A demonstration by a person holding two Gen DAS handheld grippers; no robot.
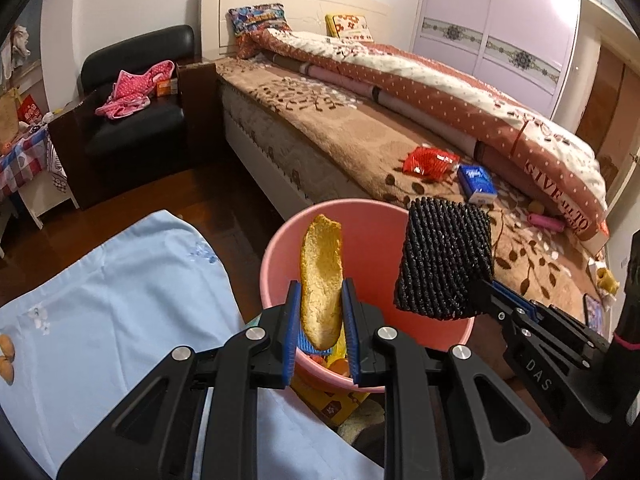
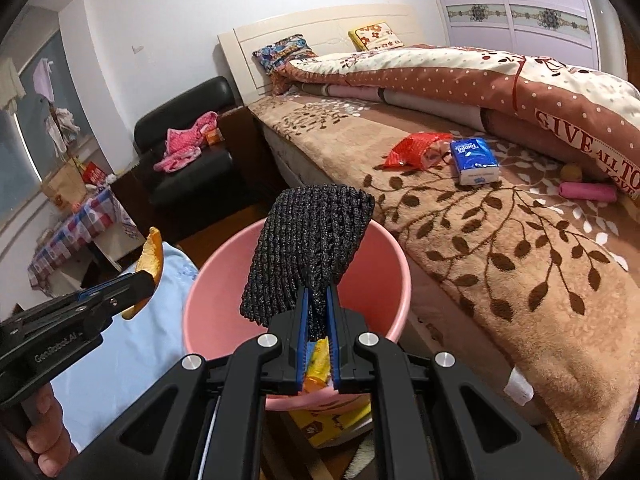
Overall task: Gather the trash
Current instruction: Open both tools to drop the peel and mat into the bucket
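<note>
My left gripper [image 1: 321, 286] is shut on a long orange peel [image 1: 322, 280] and holds it upright over the pink bin [image 1: 276, 256]. My right gripper [image 2: 318, 294] is shut on a black foam net [image 2: 308, 248] and holds it over the same bin [image 2: 200, 304]. The right gripper and net [image 1: 444, 256] show at the right of the left wrist view. The left gripper and peel [image 2: 150, 258] show at the left of the right wrist view. Yellow and orange wrappers [image 2: 316, 364] lie in the bin's bottom.
The bed [image 2: 500, 248] with a brown leaf blanket stands right of the bin. On it lie a red wrapper [image 2: 416, 148], a blue tissue pack [image 2: 474, 160] and a pink roll [image 2: 586, 191]. A light blue cloth [image 1: 120, 300] lies left of the bin. A black armchair [image 1: 132, 120] stands behind.
</note>
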